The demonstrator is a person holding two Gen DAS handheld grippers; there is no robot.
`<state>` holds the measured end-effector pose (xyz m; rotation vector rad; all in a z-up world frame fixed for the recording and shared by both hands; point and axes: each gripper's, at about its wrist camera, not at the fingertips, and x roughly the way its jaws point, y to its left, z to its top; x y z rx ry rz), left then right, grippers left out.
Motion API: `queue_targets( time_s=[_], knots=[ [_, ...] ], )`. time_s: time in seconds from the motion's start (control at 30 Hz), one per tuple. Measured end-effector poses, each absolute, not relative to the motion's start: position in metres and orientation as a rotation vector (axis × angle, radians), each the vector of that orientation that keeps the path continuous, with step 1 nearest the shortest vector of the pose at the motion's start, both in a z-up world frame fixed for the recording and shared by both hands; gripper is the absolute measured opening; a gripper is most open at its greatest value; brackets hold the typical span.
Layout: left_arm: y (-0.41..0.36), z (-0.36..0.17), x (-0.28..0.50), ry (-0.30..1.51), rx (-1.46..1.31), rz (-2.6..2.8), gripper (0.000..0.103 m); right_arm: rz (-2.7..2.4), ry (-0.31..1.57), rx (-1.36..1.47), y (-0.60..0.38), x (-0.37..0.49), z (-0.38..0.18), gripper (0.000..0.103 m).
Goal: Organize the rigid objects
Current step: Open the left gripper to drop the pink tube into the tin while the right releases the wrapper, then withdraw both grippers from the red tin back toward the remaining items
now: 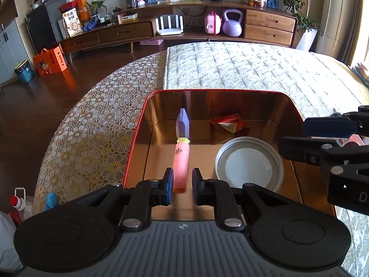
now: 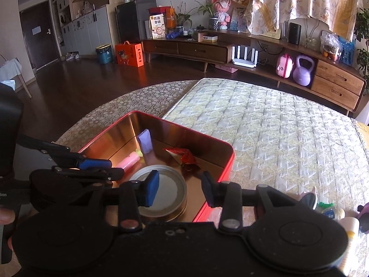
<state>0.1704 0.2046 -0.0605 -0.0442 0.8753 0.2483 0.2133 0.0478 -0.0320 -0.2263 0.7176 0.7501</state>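
Note:
A red tin with a gold inside stands on the table. In it lies a pink tube whose purple cap leans on the far wall. My left gripper is shut on the tube's near end; the right wrist view shows this gripper at the left with the tube sticking out past it. A round metal lid with a white inside lies flat in the tin. My right gripper hangs open just above the lid without touching it, and it enters the left wrist view from the right.
A red snack packet lies at the tin's far wall. The tin sits between a quilted mat and a circle-patterned cloth. Small bottles and a cup stand right of the tin. A thumb shows at the left edge.

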Motion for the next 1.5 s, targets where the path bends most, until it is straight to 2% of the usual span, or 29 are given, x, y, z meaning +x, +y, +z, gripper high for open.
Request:
queue_targets(
  time_s=[0.4,0.57,0.83,0.9,0.93,0.97,1.03,1.13,1.2,1.33,1.5],
  knots=[
    [0.185,-0.039,0.145,0.825,-0.068,0.221,0.017,0.754,0.679,-0.18,0.018,0.183,-0.015,0.059],
    [0.172,-0.029,0.132,0.789,-0.074,0.196,0.028,0.758,0.645,-0.174,0.003,0.168,-0.006,0.063],
    [0.152,-0.019,0.113,0.761,-0.107,0.148,0.029,0.741,0.62,-0.111,-0.027,0.148,0.006,0.067],
    [0.147,-0.017,0.108,0.755,-0.112,0.137,0.032,0.734,0.611,-0.105,-0.035,0.144,0.007,0.071],
    [0.145,-0.016,0.107,0.752,-0.113,0.134,0.04,0.731,0.61,-0.103,-0.039,0.142,0.008,0.071],
    [0.142,-0.015,0.104,0.745,-0.115,0.13,0.054,0.725,0.609,-0.097,-0.043,0.14,0.008,0.072],
    [0.138,-0.013,0.099,0.728,-0.116,0.13,0.064,0.718,0.609,-0.086,-0.052,0.137,0.007,0.074],
    [0.129,-0.01,0.094,0.722,-0.115,0.118,0.064,0.699,0.607,-0.069,-0.063,0.133,0.006,0.077],
    [0.124,-0.01,0.092,0.719,-0.123,0.105,0.064,0.684,0.608,-0.057,-0.072,0.13,0.004,0.082],
    [0.11,-0.011,0.089,0.716,-0.129,0.082,0.071,0.65,0.61,-0.028,-0.095,0.124,-0.001,0.09],
    [0.091,-0.013,0.09,0.722,-0.128,0.048,0.071,0.609,0.601,0.0,-0.12,0.121,-0.003,0.102]
  ],
)
